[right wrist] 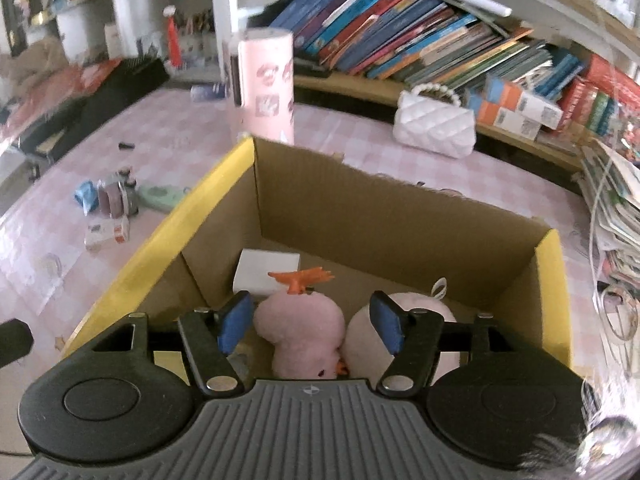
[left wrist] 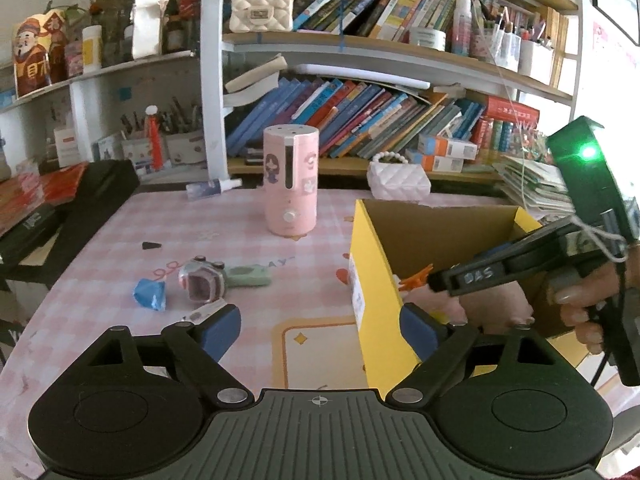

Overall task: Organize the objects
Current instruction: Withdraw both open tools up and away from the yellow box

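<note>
Box (right wrist: 400,208) on table (left wrist: 120,240), right of centre. Inside box: plush toy (right wrist: 300,328) at near side, card (right wrist: 266,270) just behind it. Humidifier (left wrist: 291,184) upright behind box, to its left. Handbag (left wrist: 398,178) behind box, before shelf (left wrist: 360,164). Left of box, grouped: watch (left wrist: 204,280), tape scrap (left wrist: 150,294), small carton (right wrist: 107,234) nearest.
</note>
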`<action>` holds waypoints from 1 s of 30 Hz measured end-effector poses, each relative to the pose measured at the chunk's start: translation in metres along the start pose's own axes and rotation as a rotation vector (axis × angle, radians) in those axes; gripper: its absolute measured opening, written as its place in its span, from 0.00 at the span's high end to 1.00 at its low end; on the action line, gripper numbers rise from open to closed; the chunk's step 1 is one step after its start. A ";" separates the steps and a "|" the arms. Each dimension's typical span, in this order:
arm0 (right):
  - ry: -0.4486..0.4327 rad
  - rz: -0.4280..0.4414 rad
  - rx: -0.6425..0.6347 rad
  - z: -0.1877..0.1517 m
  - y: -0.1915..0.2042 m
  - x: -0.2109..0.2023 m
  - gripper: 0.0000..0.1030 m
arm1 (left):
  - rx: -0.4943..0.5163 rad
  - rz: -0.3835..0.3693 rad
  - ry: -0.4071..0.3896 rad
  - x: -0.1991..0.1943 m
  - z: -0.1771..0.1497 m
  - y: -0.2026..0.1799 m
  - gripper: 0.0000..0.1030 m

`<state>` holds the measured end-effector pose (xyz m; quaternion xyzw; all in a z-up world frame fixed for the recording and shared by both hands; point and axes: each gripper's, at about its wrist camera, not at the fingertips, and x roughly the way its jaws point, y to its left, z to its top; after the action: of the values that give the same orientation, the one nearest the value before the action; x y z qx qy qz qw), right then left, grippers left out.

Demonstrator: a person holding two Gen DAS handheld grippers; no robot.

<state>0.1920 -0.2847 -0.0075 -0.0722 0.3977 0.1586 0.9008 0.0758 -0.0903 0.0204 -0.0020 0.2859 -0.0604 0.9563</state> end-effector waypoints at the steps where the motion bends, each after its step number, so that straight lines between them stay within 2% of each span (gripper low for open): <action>1: -0.016 -0.005 0.013 -0.001 0.000 -0.005 0.39 | -0.002 0.002 -0.002 -0.002 -0.001 0.001 0.14; 8: -0.154 -0.080 0.127 -0.010 0.000 -0.053 0.39 | 0.000 -0.013 -0.026 -0.011 0.001 0.009 0.13; 17: -0.257 -0.288 0.256 -0.044 0.007 -0.110 0.39 | 0.036 -0.090 -0.058 -0.025 -0.005 0.018 0.13; 23: -0.277 -0.389 0.363 -0.076 0.026 -0.134 0.37 | 0.077 -0.124 -0.068 -0.041 -0.015 0.027 0.13; 30: -0.200 -0.425 0.413 -0.108 0.064 -0.132 0.38 | 0.103 -0.151 -0.034 -0.053 -0.030 0.043 0.13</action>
<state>0.0116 -0.2818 0.0172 0.0467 0.3069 -0.1110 0.9441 0.0198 -0.0405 0.0225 0.0246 0.2652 -0.1467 0.9527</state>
